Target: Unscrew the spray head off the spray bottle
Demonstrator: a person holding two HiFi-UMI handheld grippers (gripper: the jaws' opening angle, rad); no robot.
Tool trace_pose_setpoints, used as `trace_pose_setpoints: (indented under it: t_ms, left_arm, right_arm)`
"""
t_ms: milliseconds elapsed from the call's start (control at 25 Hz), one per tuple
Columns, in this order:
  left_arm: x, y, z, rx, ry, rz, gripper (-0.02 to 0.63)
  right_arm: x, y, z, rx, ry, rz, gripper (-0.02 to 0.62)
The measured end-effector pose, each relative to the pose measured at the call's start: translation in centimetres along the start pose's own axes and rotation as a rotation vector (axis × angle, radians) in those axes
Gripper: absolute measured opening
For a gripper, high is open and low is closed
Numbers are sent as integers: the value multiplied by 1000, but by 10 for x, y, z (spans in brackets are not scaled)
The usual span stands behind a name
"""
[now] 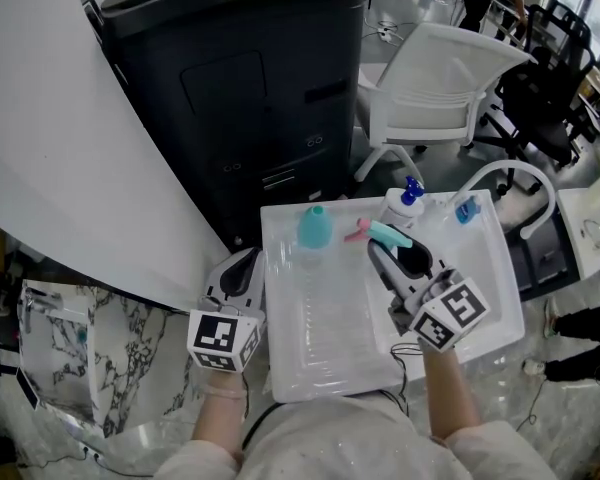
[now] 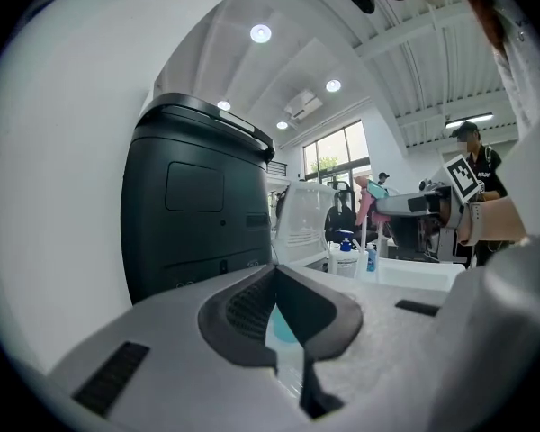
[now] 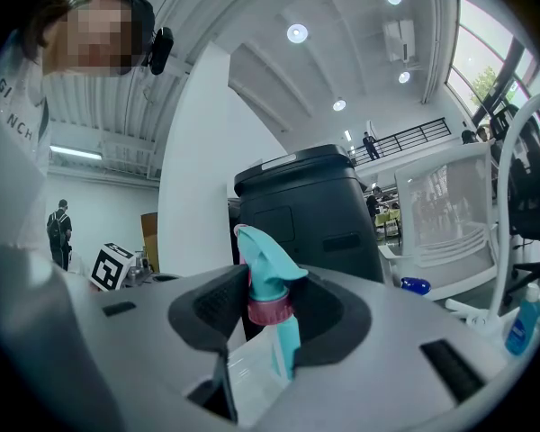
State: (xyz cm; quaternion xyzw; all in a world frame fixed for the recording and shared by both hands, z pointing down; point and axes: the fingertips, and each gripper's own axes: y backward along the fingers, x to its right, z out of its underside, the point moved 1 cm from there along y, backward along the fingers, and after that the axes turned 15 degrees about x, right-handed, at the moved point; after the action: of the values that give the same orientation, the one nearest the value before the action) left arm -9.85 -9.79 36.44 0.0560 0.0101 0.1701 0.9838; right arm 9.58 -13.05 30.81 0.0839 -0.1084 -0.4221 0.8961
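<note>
A clear spray bottle [image 1: 318, 303] lies in the white tray [image 1: 280, 368], with a teal dome [image 1: 315, 226] at its far end. The teal spray head [image 1: 388, 234] with a pink collar is apart from the bottle, to the right of that dome. My right gripper [image 1: 395, 253] is shut on it; in the right gripper view the spray head [image 3: 268, 282] stands upright between the pads. My left gripper [image 1: 242, 266] hovers at the tray's left edge, shut and holding nothing. In the left gripper view the gripper [image 2: 274, 277] shows a bit of teal [image 2: 283, 328] behind its closed jaws.
A black bin [image 1: 240, 88] stands behind the tray, a white chair [image 1: 430, 88] to its right. A white bottle with a blue pump [image 1: 404, 204] and a small blue bottle [image 1: 467, 209] stand at the tray's far right. A white curved pipe [image 1: 515, 173] arches beyond.
</note>
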Motion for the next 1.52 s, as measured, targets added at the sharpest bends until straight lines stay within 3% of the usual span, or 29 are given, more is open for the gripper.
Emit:
trace_pose_setpoints:
  t_ms: [320, 920, 1520]
  left_arm:
    - [-15, 11, -7, 22, -32, -98, 5]
    - [-29, 23, -19, 86, -31, -187, 5]
    - [-33, 19, -16, 84, -15, -192, 5]
  right_arm:
    - [1, -1, 3, -3, -5, 5, 151]
    - [12, 3, 7, -1, 0, 34, 152]
    - [21, 1, 11, -9, -8, 48, 152]
